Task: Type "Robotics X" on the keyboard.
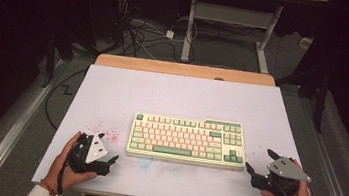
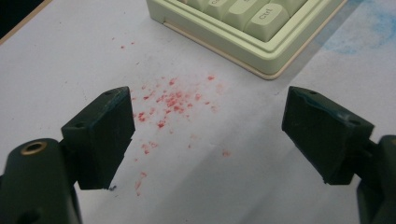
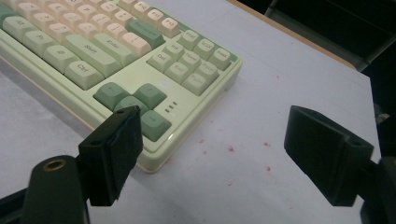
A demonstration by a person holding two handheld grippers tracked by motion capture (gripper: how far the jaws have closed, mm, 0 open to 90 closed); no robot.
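High view: keyboard lying long axis nine-to-three between both tongs, left tongs and right tongs spread, empty, flanking its ends about equally.

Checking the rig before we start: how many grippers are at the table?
2. The left gripper sits by the keyboard's near-left corner, the right gripper by its near-right corner, both open.

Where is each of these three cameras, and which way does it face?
High view: above the person's side, looking forward and down at the table; both hands and grippers show.
Left gripper view: rides the left gripper, facing red specks; open jaws show.
Right gripper view: rides the right gripper; open jaws show.
All share the keyboard.
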